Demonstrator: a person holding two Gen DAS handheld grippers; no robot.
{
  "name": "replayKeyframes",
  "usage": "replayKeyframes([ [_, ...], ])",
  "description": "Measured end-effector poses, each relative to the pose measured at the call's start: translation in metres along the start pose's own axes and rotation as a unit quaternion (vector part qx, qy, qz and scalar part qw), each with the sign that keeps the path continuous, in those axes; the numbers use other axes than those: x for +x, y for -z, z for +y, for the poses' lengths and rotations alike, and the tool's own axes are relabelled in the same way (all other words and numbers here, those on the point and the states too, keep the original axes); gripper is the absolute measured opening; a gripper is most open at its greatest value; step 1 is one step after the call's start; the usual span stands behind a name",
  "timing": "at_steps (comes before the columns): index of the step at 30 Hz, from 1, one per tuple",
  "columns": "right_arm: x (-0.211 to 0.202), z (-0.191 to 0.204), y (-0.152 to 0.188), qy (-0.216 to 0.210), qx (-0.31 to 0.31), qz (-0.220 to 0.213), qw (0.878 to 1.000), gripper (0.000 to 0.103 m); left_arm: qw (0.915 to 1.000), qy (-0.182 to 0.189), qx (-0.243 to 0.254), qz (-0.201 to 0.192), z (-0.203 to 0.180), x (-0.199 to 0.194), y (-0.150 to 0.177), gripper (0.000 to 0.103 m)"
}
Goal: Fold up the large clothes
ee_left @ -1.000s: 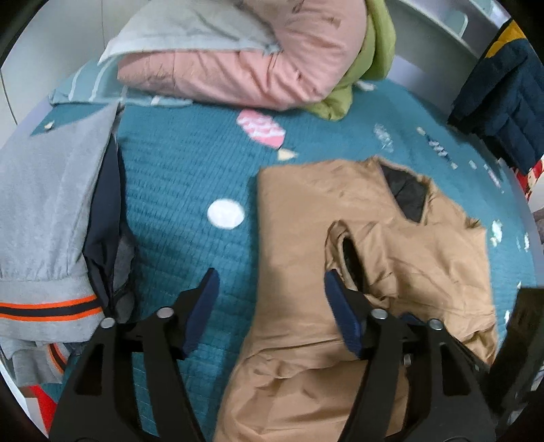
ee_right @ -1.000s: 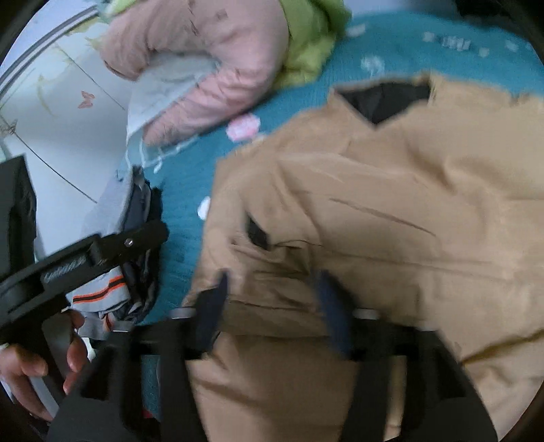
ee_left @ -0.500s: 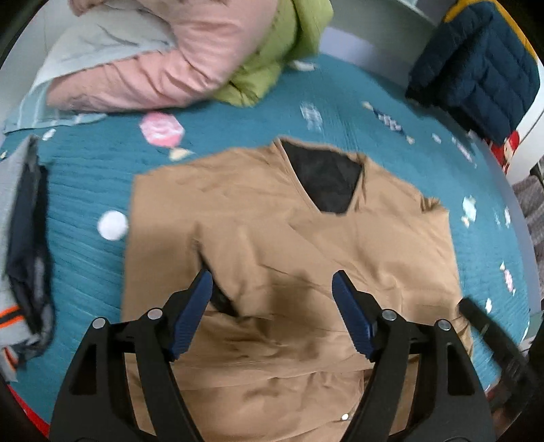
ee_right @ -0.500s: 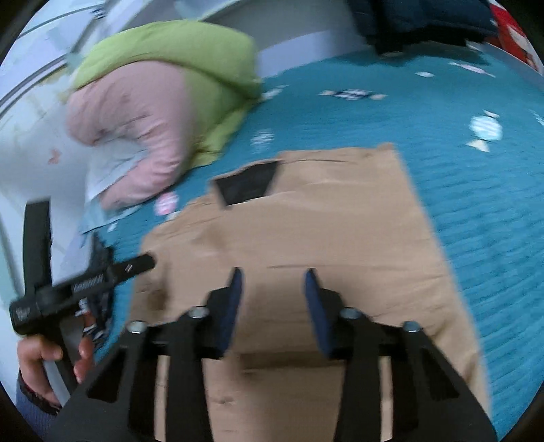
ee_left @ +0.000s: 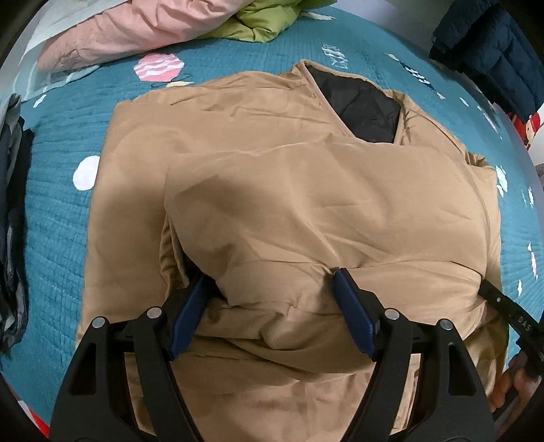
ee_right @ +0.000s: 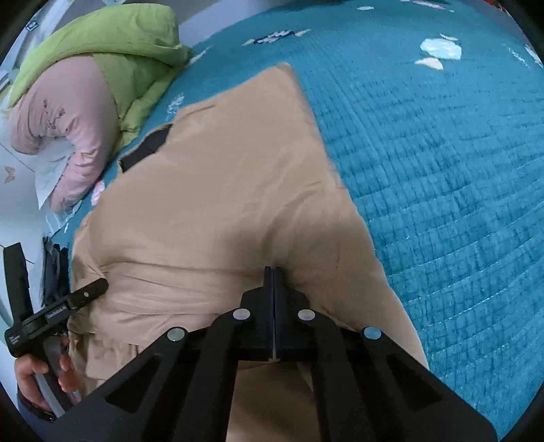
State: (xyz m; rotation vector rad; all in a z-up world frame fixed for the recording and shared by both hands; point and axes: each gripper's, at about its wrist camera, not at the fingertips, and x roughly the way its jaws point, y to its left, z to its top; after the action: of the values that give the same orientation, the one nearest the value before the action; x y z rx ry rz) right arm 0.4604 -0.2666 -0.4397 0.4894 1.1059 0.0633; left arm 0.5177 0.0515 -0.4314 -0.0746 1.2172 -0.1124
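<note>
A tan jacket [ee_left: 289,190] with a black lining at the neck lies spread on the teal quilt [ee_left: 57,244], its sleeve folded across the body. My left gripper [ee_left: 268,289] is open, and its blue pads [ee_left: 190,306] straddle a raised fold near the lower part of the jacket. In the right wrist view the same tan jacket [ee_right: 221,190] fills the middle. My right gripper [ee_right: 273,270] is shut, with its tips pinching a crease of fabric near the jacket's right edge. Off to the left, a finger of the left gripper [ee_right: 85,292] rests on the jacket.
Pink [ee_left: 112,44] and green [ee_left: 265,20] padded coats are piled at the far side of the bed. A navy coat [ee_left: 486,51] sits at the far right and a stack of dark and grey clothes [ee_left: 10,210] at the left edge. A hand [ee_right: 37,370] holds the left gripper's handle.
Both grippers came down over the jacket. The right gripper's jaws went from wide apart to shut on the fabric, and the left gripper moved from the jacket's left edge to its middle fold.
</note>
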Motion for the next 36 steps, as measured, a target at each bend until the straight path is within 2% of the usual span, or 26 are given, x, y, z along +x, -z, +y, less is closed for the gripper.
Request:
replayKeyframes([
  [7, 0.003, -0.001, -0.006, 0.003, 0.004, 0.012, 1.000, 0.000, 0.9998, 0.020, 0.009, 0.000, 0.001, -0.001, -0.003, 0.075],
  [8, -0.001, 0.004, -0.007, 0.004, 0.000, 0.013, 1.000, 0.001, 0.9995, 0.029, 0.012, -0.004, 0.002, -0.006, -0.004, 0.075],
  [9, -0.008, 0.008, -0.008, -0.003, -0.007, 0.011, 1.000, 0.006, 0.9991, 0.040, 0.013, -0.008, 0.004, -0.012, -0.005, 0.075],
  [12, -0.028, 0.024, -0.015, -0.019, -0.038, -0.001, 0.999, 0.006, 0.9960, 0.084, 0.002, -0.031, 0.016, -0.035, -0.015, 0.075],
  [14, -0.040, 0.040, -0.028, -0.026, -0.069, -0.006, 0.997, 0.006, 0.9946, 0.092, -0.008, -0.047, 0.028, -0.049, -0.027, 0.077],
  [16, -0.045, 0.050, -0.043, -0.028, -0.090, -0.007, 0.996, 0.006, 0.9945, 0.080, -0.019, -0.065, 0.044, -0.059, -0.043, 0.082],
  [18, -0.046, 0.056, -0.060, -0.028, -0.104, -0.002, 0.994, 0.009, 0.9954, 0.061, -0.025, -0.070, 0.059, -0.063, -0.062, 0.082],
  [19, -0.045, 0.059, -0.071, -0.015, -0.119, 0.000, 0.993, 0.011, 0.9965, 0.044, -0.025, -0.067, 0.068, -0.060, -0.075, 0.082],
  [22, -0.036, 0.066, -0.098, 0.026, -0.159, 0.000, 0.987, 0.026, 0.9988, 0.003, -0.020, -0.044, 0.086, -0.039, -0.107, 0.082],
  [23, -0.030, 0.065, -0.110, 0.047, -0.169, 0.005, 0.984, 0.032, 0.9992, 0.000, -0.020, -0.036, 0.091, -0.031, -0.113, 0.082],
  [26, -0.015, 0.057, -0.135, 0.071, -0.169, 0.015, 0.983, 0.032, 0.9996, -0.008, -0.027, -0.006, 0.103, -0.008, -0.133, 0.082],
  [30, 0.005, 0.047, -0.157, 0.095, -0.163, 0.029, 0.982, 0.037, 0.9995, -0.016, -0.018, 0.023, 0.108, 0.017, -0.143, 0.082],
  [36, 0.038, 0.027, -0.182, 0.096, -0.146, 0.083, 0.981, 0.044, 0.9984, -0.019, 0.017, 0.050, 0.104, 0.040, -0.148, 0.082],
])
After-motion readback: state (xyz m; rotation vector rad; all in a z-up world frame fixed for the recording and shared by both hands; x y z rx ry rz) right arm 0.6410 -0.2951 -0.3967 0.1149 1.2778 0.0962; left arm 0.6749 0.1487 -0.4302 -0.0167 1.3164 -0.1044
